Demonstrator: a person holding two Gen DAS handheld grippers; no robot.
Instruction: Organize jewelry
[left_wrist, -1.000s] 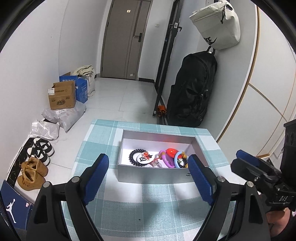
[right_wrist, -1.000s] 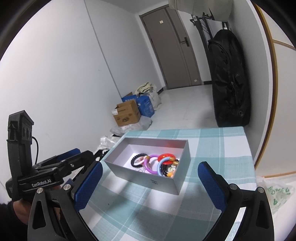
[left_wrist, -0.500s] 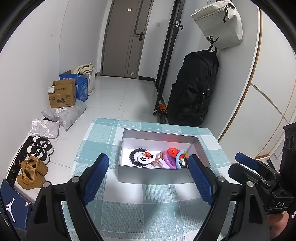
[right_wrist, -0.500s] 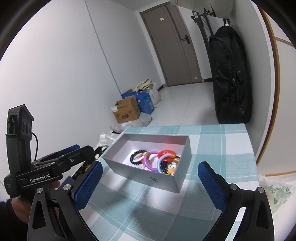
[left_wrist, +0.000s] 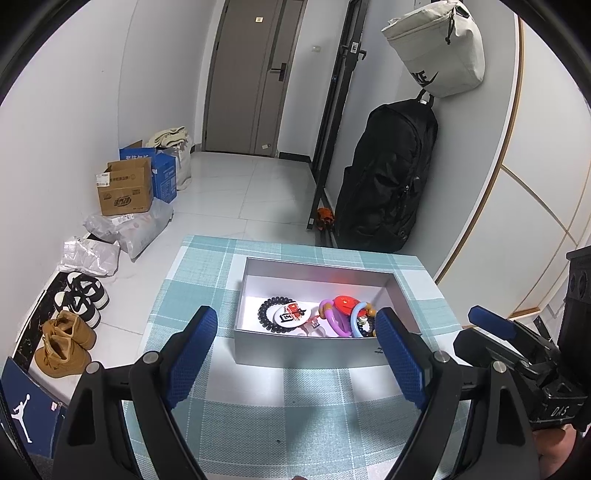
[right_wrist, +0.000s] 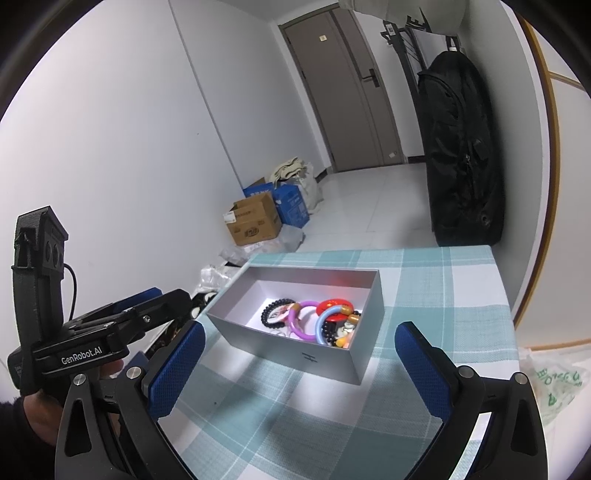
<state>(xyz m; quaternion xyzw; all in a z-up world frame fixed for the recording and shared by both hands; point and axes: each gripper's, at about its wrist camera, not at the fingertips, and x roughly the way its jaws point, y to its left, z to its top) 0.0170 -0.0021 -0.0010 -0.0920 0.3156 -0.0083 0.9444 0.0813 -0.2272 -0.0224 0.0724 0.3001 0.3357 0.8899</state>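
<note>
A grey open box stands on the checked teal tablecloth; it also shows in the right wrist view. Inside lie a black bead bracelet, a round badge, a purple ring, a red piece and a blue ring. My left gripper is open and empty, just before the box's near wall. My right gripper is open and empty, near the box's corner. The right gripper shows at the right in the left wrist view.
The table's edges drop to a white tiled floor. On the floor at left are cardboard boxes, plastic bags and shoes. A black backpack leans on the right wall. A door stands at the back.
Both grippers have drawn back and risen slightly, so the box sits a little farther off. Both stay open and empty. The jewelry has not moved.
</note>
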